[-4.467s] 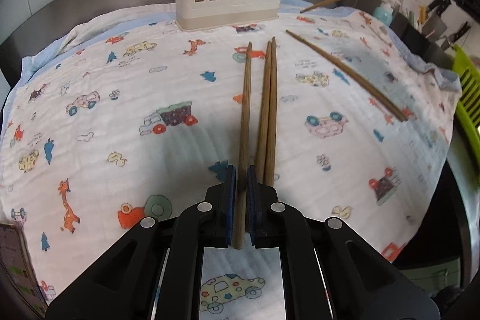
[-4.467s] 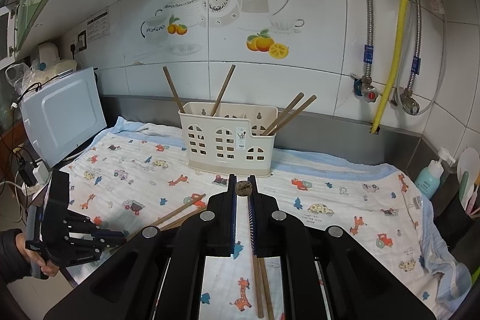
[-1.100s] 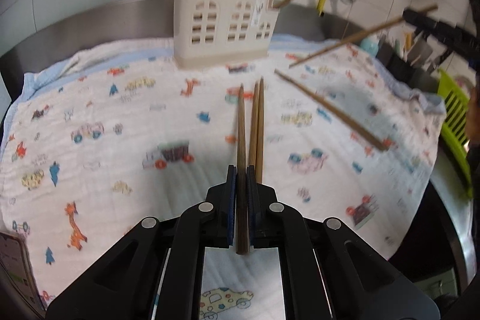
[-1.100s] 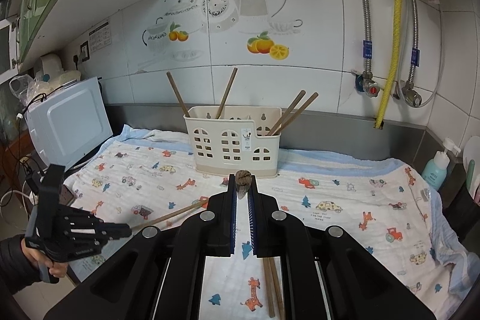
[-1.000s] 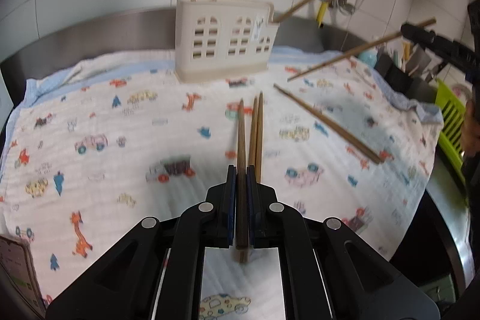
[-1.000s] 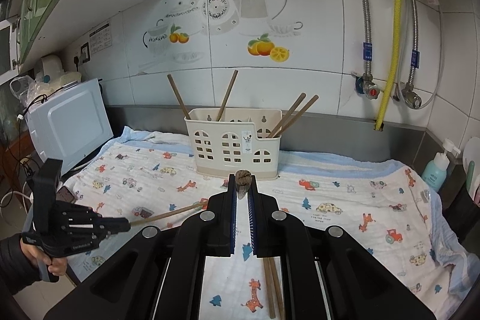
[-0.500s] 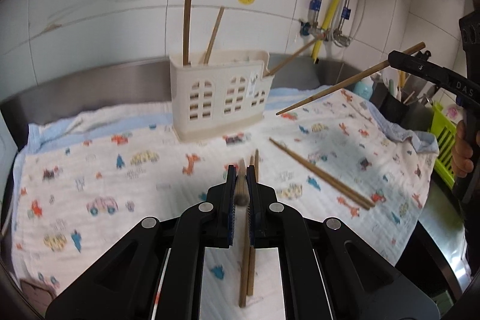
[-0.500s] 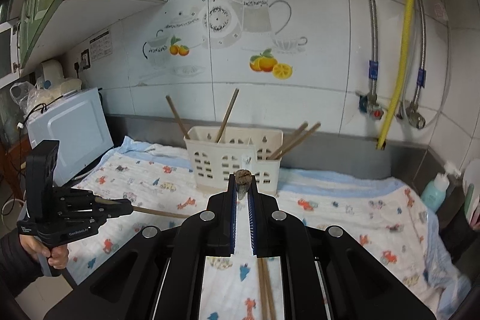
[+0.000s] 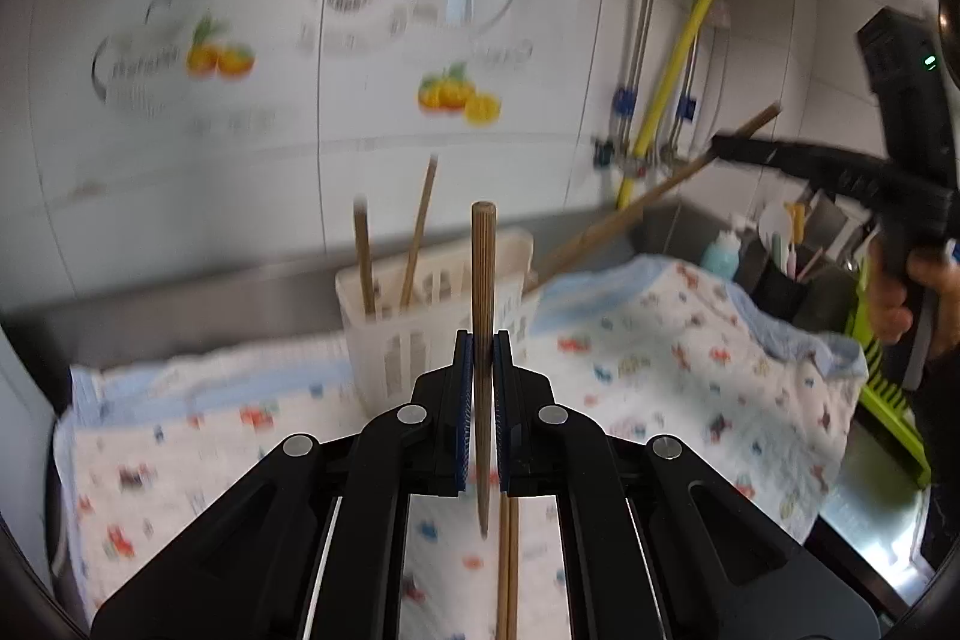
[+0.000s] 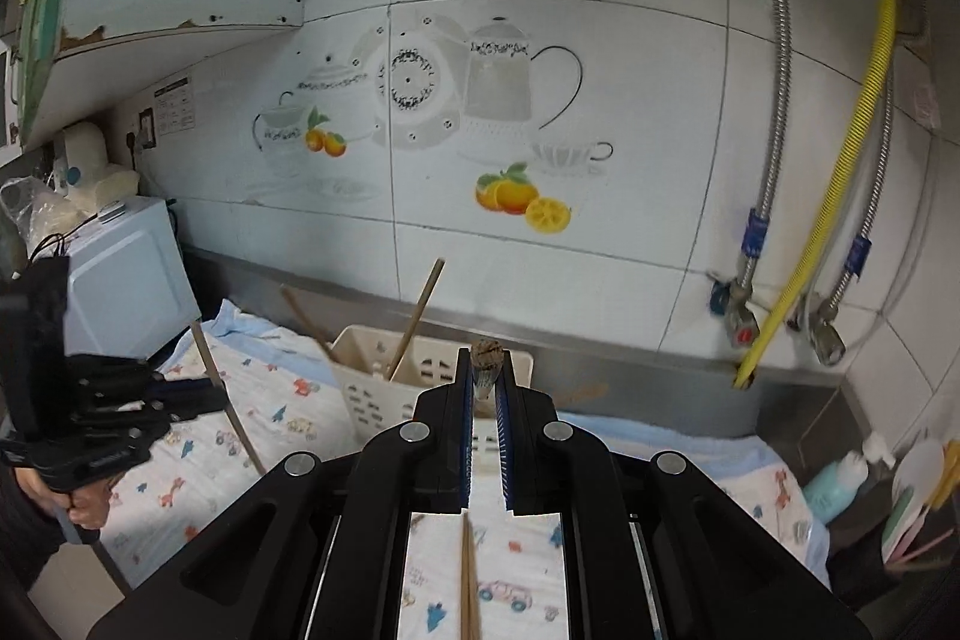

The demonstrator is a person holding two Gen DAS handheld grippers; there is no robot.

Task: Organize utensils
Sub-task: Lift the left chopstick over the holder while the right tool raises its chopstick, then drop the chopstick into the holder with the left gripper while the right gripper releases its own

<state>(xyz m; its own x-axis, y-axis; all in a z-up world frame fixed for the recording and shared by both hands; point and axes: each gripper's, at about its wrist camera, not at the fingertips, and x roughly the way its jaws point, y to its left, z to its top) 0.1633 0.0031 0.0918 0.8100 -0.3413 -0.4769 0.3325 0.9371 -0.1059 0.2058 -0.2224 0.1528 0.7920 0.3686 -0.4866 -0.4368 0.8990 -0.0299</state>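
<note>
Left gripper (image 9: 478, 349): clamped tight on one chopstick (image 9: 482, 280), held near upright, blunt end at 12 o'clock above the pads, tapered tip hanging toward 6 o'clock below them.
Right gripper (image 10: 486, 376): pinched shut on a second chopstick (image 10: 485, 363), seen end-on from its own camera; from the left wrist view, stick slanting from 2 o'clock down toward the holder.
Holder (image 9: 420, 316): pale slotted plastic caddy straight ahead of the left gripper at 12 o'clock, against the back wall, two chopsticks already standing in its left part; in the right wrist view, just beyond the fingertips at 11 o'clock.
Cloth (image 9: 672, 340): printed towel under everything; a loose pair of chopsticks (image 9: 507, 568) lying on it at 6 o'clock below the left gripper.
Step in hand: carrying phase, both sticks lifted clear of the cloth, neither yet over a slot.
Next move: likely bring each tip above an open compartment, keep the stick steep, lower until the tip is inside, then release.
Risk: tip catching the rim, or the two sticks crossing near the holder.
Remaining: the pair on the cloth not yet collected.
</note>
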